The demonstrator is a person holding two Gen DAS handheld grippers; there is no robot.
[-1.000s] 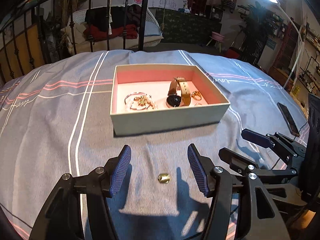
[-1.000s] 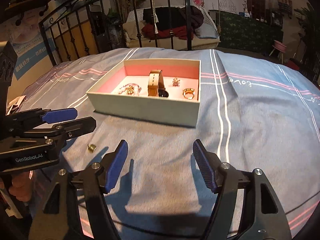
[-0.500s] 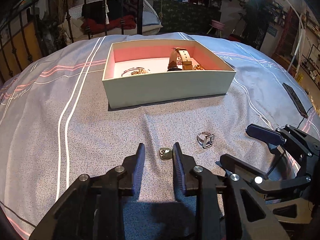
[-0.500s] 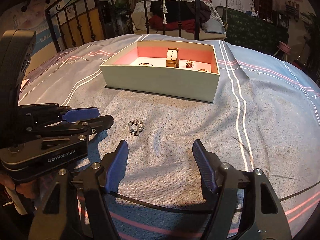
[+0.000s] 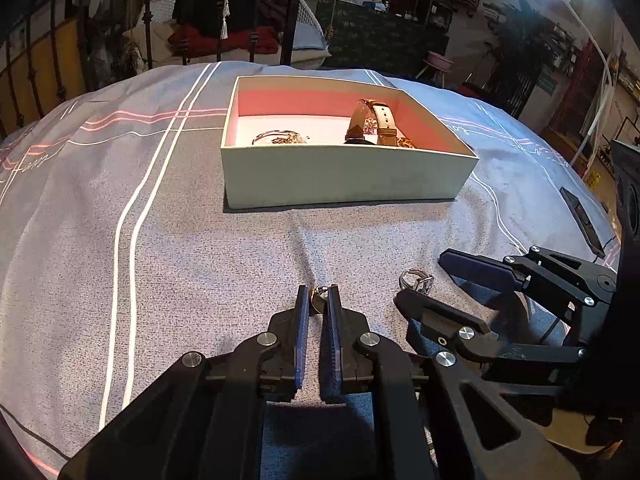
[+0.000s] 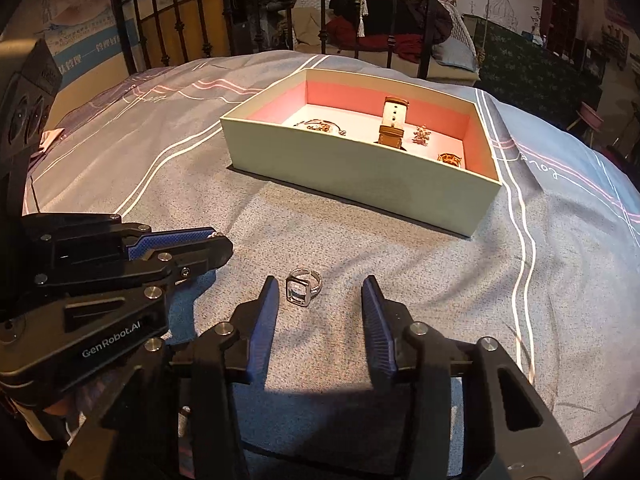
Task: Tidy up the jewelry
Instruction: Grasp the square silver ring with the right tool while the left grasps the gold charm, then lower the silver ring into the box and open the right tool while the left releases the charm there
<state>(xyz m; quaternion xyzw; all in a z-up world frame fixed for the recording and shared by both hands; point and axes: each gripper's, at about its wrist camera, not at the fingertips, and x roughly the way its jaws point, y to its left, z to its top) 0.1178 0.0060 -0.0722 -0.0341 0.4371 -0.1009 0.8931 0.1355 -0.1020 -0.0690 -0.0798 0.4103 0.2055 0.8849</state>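
Left hand-held gripper low, pinching gold charm, seemingly; right hand-held gripper agape.

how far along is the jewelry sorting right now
Done: a watch, a bracelet and other small pieces lie in the box. In hand: the left gripper is shut on a small gold piece. Left: the silver ring lies on the bedspread between the open right gripper fingers.
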